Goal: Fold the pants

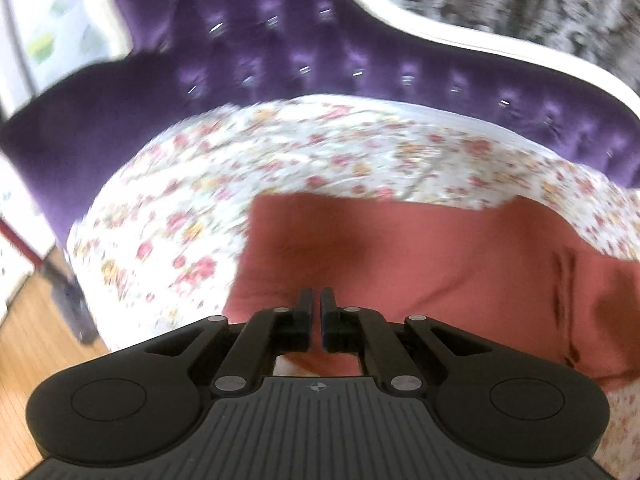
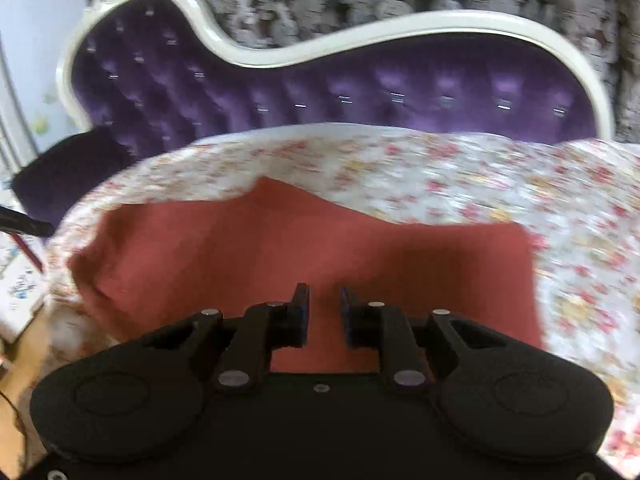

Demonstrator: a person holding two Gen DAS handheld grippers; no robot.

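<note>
Right, my left gripper [image 1: 317, 300] has its jaws drawn almost together, only a thin slit between them, and I see nothing caught there; the cloth lies below and beyond the tips. My right gripper [image 2: 323, 300] stands partly open with a clear gap, red fabric showing through it, nothing pinched between the pads.

Under both sits the pants [image 2: 304, 248], a flat spread of brick-red, matte cloth. From the right wrist view it reads as a broad, roughly rectangular panel with a straight right edge, a raised hump along its far edge and a rounded, slightly bunched left end. From the left wrist view I pick out a dark seam or fold line [image 1: 562, 280] toward the right and soft shading in the middle.

The garment rests on a floral sheet [image 1: 168, 208], white with pink and yellow blossoms. Behind that rises a purple tufted sofa back [image 2: 360, 88] with a white curved frame [image 2: 400, 24]. Wooden floor [image 1: 32, 340] shows at lower left.
</note>
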